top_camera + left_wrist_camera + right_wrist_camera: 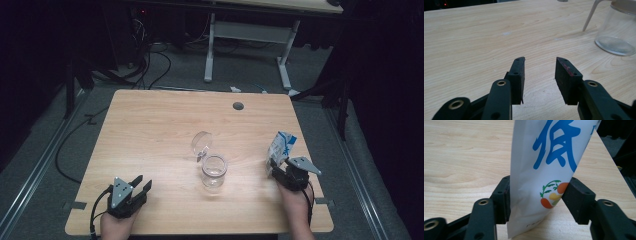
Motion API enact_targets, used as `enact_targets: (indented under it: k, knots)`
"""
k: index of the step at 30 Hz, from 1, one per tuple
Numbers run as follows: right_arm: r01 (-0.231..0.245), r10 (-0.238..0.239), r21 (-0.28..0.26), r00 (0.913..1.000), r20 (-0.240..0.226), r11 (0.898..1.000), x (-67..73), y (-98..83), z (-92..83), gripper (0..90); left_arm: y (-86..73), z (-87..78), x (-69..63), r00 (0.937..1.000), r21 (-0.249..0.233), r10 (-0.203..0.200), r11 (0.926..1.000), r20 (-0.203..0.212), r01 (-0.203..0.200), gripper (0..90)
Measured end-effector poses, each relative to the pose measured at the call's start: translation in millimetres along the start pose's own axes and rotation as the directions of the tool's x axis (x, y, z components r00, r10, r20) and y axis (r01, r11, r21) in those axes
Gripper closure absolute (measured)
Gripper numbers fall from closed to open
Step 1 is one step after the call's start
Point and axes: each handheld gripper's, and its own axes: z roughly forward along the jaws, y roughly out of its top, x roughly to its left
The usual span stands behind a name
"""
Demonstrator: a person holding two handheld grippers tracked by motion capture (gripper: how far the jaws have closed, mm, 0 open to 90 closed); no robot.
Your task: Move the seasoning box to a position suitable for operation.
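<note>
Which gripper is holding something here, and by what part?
The right gripper clamps the white-and-blue pouch near its lower end, one pad on each face. The left gripper is open, holding nothing.

Table [474, 37]: pale wood-grain top, smooth, faint sheen. Left gripper [540, 72]: matt black plastic, brass-ringed holes, dull rubbery pads. Between the right gripper's [536, 195] pads, pouch [536, 170]: glossy white film, blue print. Jar [214, 171]: clear glass.

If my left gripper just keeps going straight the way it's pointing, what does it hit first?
Probably nothing soon: the left gripper points across bare table, and the glass jar sits off to its right, likely just outside its line.
</note>
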Motion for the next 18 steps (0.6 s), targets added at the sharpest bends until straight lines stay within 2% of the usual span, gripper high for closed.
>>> enact_targets:
  k: [5, 10, 13, 18]
  knots:
    - [-0.006, 0.006, 0.003, 0.9999, -0.009, 1.000, -4.1, -3.9, -5.6, 45.1, 3.3, 6.8, -2.7, 0.9998, -0.002, 0.003, 1.0000, 0.019, -0.003, 60.2]
    - [0.019, -0.019, -0.003, 0.9998, 0.003, 1.000, -4.5, -6.9, -10.9, 41.1, 6.3, 13.4, -6.4, 0.9993, -0.002, 0.012, 0.9999, 0.037, -0.012, 60.2]
    - [0.013, -0.013, -0.012, 0.9999, 0.003, 1.000, -5.4, -7.7, -14.3, 39.5, 7.0, 16.2, -7.7, 0.9989, 0.000, 0.014, 0.9999, 0.045, -0.014, 60.1]
    - [0.016, -0.016, -0.012, 0.9999, 0.003, 1.000, -6.3, -9.1, -17.2, 43.7, 7.3, 17.7, -7.7, 0.9988, 0.000, 0.013, 0.9999, 0.048, -0.013, 60.1]
